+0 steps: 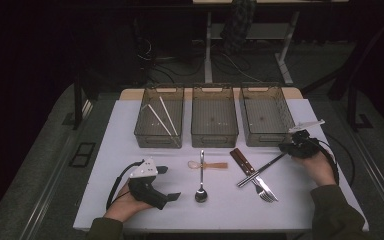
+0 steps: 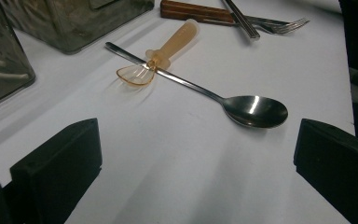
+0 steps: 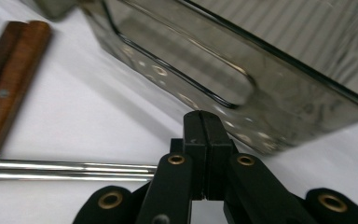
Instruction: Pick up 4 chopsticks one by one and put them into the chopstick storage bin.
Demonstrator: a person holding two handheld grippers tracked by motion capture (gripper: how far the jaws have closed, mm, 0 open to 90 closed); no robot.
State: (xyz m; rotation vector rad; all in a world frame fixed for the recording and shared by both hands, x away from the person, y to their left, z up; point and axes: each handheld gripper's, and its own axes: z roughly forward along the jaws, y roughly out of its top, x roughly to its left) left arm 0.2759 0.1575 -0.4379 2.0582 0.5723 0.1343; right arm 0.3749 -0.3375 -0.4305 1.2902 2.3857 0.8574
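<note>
Resting on the white table (image 1: 130,200), my left gripper (image 1: 169,183) is open, its jaws wide apart (image 2: 196,177) with nothing between them. Ahead of it lies a metal spoon (image 1: 201,180) (image 2: 256,111), its handle crossing a small clear plastic spoon (image 1: 207,164) (image 2: 168,49). My right gripper (image 1: 284,148) (image 3: 204,116) is shut, jaws pressed together, in front of the right bin (image 1: 260,140) (image 3: 242,93). Two metal chopsticks (image 1: 260,172) (image 3: 65,169) run up to its base and pass under it. Beside them lie a wooden-handled knife (image 1: 243,161) (image 3: 9,79) and a fork (image 1: 265,191) (image 2: 284,25).
Three smoky clear bins stand in a row at the back. The left bin (image 1: 157,140) holds white chopsticks (image 1: 162,117); the middle bin (image 1: 214,139) stands between the other two. A cable trails from each gripper. The table's edges are close on both sides.
</note>
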